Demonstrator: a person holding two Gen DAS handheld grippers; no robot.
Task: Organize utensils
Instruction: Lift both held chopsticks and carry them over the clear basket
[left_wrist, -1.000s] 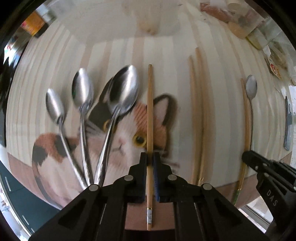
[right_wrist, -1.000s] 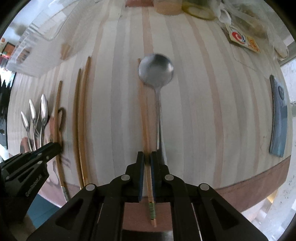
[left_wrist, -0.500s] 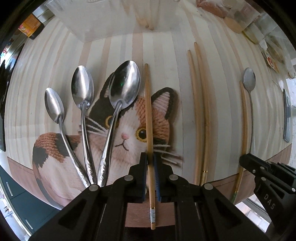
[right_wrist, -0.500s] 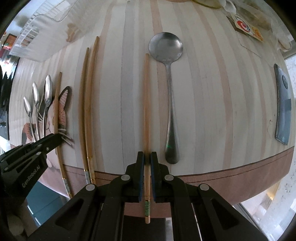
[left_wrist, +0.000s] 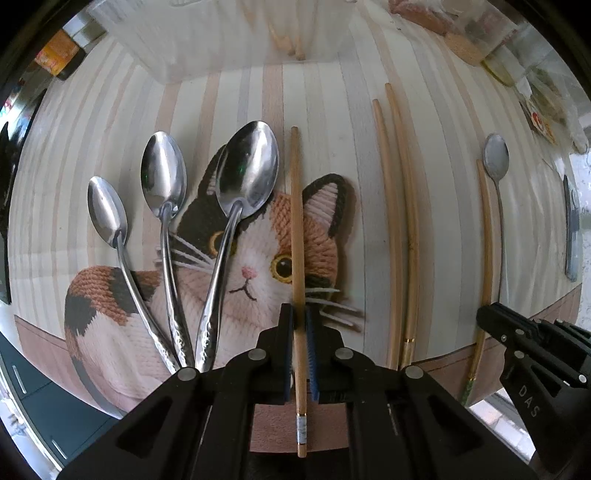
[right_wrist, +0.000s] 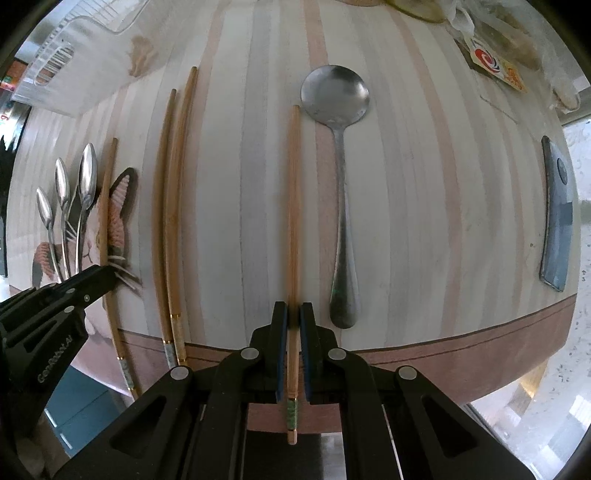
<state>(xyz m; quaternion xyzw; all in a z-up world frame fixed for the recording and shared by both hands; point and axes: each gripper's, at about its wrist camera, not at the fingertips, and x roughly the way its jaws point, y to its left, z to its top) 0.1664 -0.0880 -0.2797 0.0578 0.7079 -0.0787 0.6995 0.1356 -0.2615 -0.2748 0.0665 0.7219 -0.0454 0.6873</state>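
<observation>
My left gripper (left_wrist: 300, 321) is shut on a wooden chopstick with a white band (left_wrist: 295, 221), which runs lengthwise over the cat-shaped mat (left_wrist: 258, 258). Three steel spoons (left_wrist: 166, 177) lie fanned on the mat to its left. My right gripper (right_wrist: 293, 317) is shut on a chopstick with a green band (right_wrist: 293, 203), low over the striped tabletop. A round-bowled spoon (right_wrist: 341, 184) lies just right of it. A pair of chopsticks (right_wrist: 171, 203) lies between the two grippers. From the right wrist view, the left gripper (right_wrist: 107, 273) shows at the left edge.
A clear plastic basket (right_wrist: 62, 55) stands at the back left. A dark flat object (right_wrist: 557, 214) lies near the table's right side. Packets and wrappers (right_wrist: 495, 66) crowd the back right. The table's brown front edge (right_wrist: 443, 350) runs close below both grippers.
The right gripper has shifted its chopstick from against the round spoon's handle to its left, and has sunk toward the table. The left gripper has kept its place.
</observation>
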